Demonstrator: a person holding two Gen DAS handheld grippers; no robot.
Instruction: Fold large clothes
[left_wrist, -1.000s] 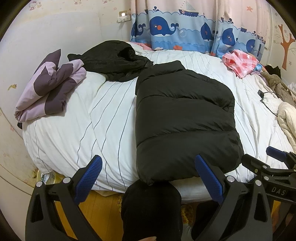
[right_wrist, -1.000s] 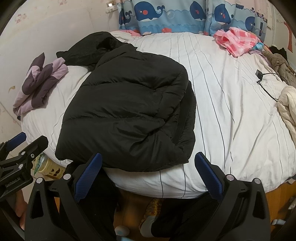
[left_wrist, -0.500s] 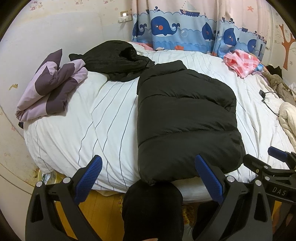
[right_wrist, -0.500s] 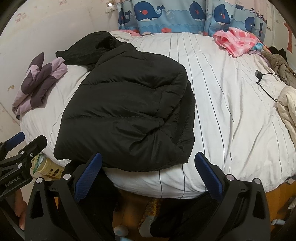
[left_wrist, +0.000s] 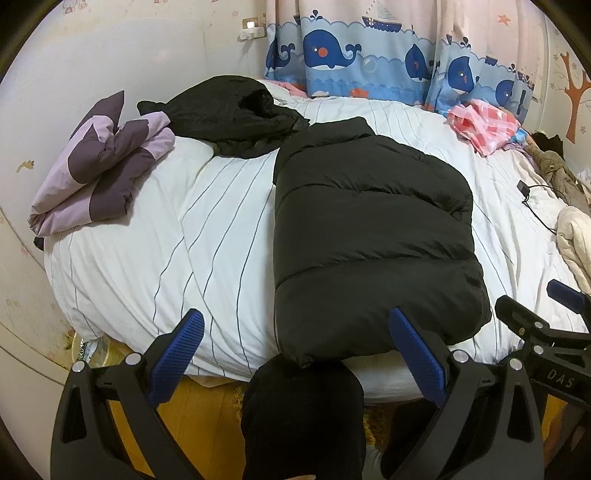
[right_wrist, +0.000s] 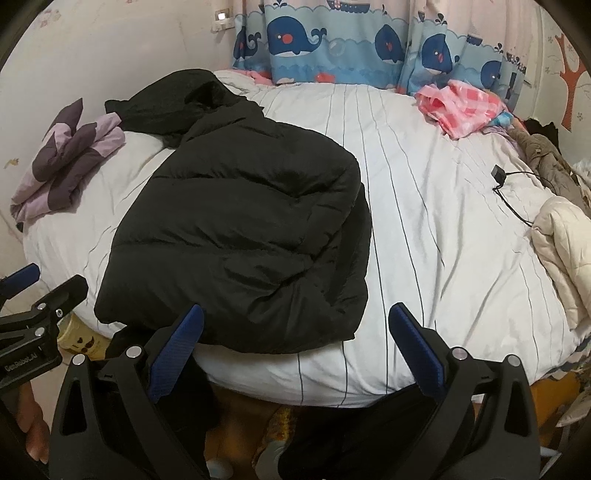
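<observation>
A black puffer jacket (left_wrist: 369, 236) lies folded lengthwise on the white striped bed (left_wrist: 207, 243), its hem at the near edge; it also shows in the right wrist view (right_wrist: 251, 236). My left gripper (left_wrist: 295, 354) is open and empty, held off the near edge of the bed just before the jacket's hem. My right gripper (right_wrist: 295, 354) is open and empty, before the jacket's near right corner. Each gripper shows at the edge of the other's view.
A second black garment (left_wrist: 229, 110) lies crumpled at the far left. A folded purple jacket (left_wrist: 99, 173) sits at the left edge. Pink checked cloth (left_wrist: 484, 125), a charger cable (right_wrist: 506, 184) and a cream quilted garment (right_wrist: 565, 243) lie at the right. Whale curtains (left_wrist: 369, 55) hang behind.
Both grippers have drifted slightly down and back, so the bed sits a little higher in view. The jacket has not moved.
</observation>
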